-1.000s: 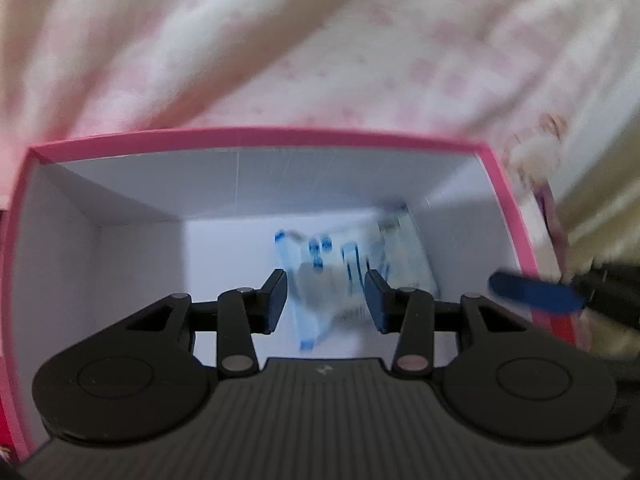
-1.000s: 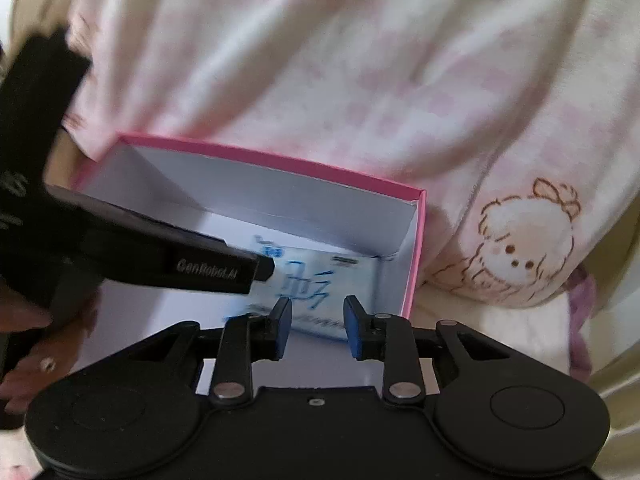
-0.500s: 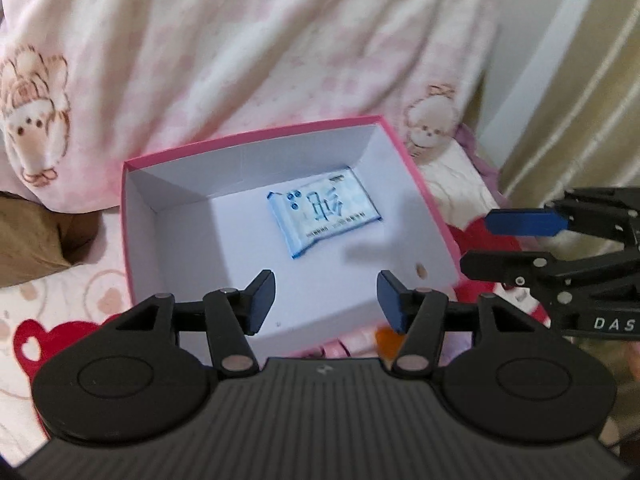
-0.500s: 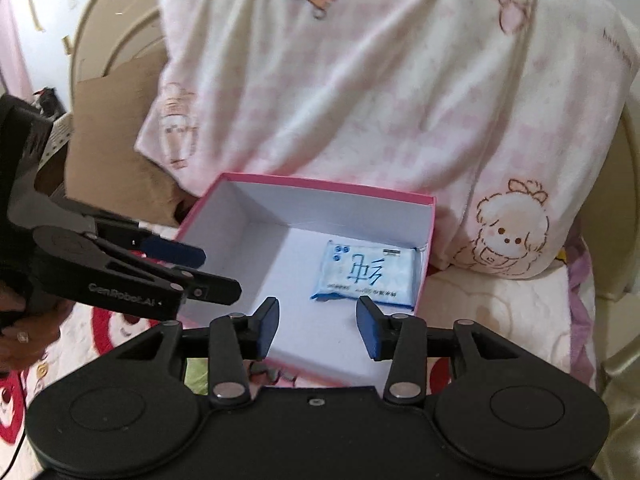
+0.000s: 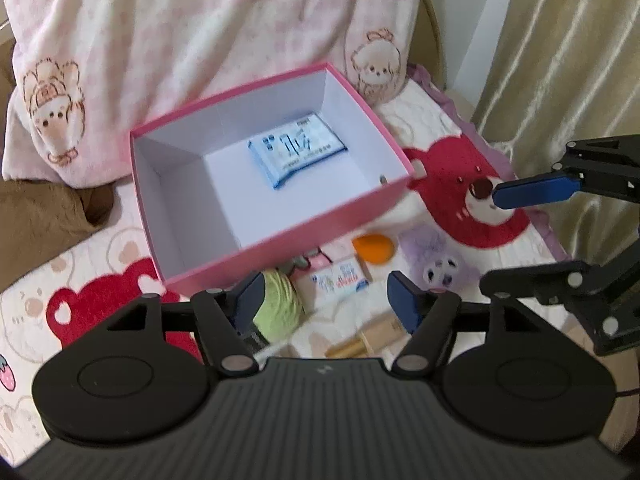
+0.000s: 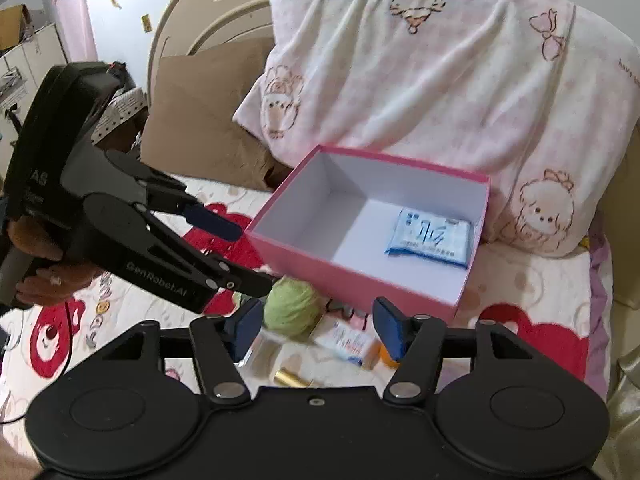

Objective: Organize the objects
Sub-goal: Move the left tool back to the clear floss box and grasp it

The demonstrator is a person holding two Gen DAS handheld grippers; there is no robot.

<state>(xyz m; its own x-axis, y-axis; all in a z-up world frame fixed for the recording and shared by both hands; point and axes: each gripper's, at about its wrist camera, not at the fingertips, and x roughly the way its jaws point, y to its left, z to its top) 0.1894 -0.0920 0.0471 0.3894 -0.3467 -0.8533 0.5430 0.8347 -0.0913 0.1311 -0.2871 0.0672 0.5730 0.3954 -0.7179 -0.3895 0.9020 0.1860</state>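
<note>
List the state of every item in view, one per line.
pink box: open, no lid on it, upright on the bed.
blue tissue pack: lying flat inside the box, sealed.
green yarn ball: outside the box, on the bed.
orange sponge: outside, beside the box.
small white carton: outside, lying flat.
left gripper: open, empty, jaws just opening.
right gripper: open, empty, jaws just opening.

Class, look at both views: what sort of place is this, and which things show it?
Most likely a bedroom, on a bed: a curved headboard, a cartoon-print pillow leaning on it, a bear-print bedsheet under the pink box, and curtains alongside.
</note>
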